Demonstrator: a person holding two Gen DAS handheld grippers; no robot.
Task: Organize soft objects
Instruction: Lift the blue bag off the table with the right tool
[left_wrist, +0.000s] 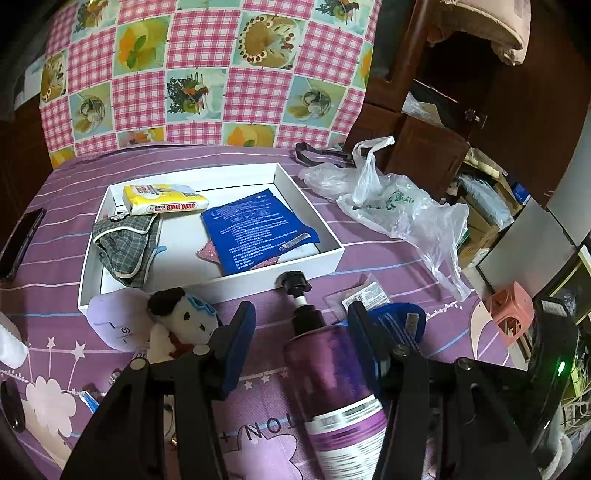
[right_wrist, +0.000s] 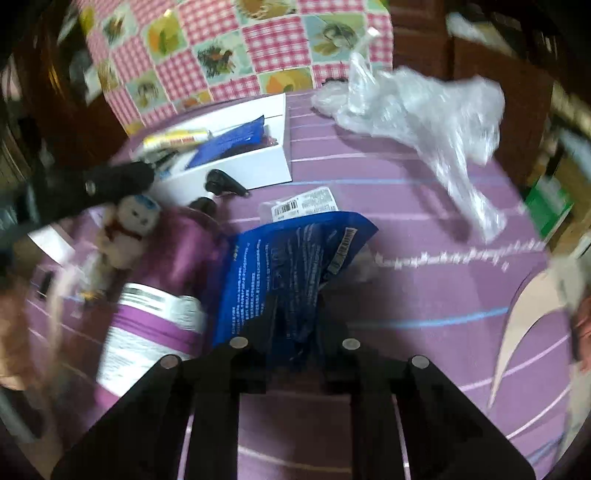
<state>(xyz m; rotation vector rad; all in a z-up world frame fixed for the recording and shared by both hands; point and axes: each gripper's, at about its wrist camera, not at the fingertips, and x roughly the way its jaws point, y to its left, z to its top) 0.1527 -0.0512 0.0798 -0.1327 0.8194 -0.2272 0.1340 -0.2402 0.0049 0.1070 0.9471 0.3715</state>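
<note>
In the right wrist view the right gripper (right_wrist: 295, 314) is seen clamped on a blue packet (right_wrist: 288, 258) at the frame's centre — the picture is blurred. In the left wrist view the left gripper (left_wrist: 301, 325) is held half open around a purple pump bottle (left_wrist: 328, 373), low centre. A white box (left_wrist: 306, 271) lies above, another blue packet (left_wrist: 258, 230) inside.

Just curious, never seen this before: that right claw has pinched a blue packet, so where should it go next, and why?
Probably lift the blue packet and carry it toward the white box. The right gripper is shut on it, and a similar blue packet already lies in that box.
</note>
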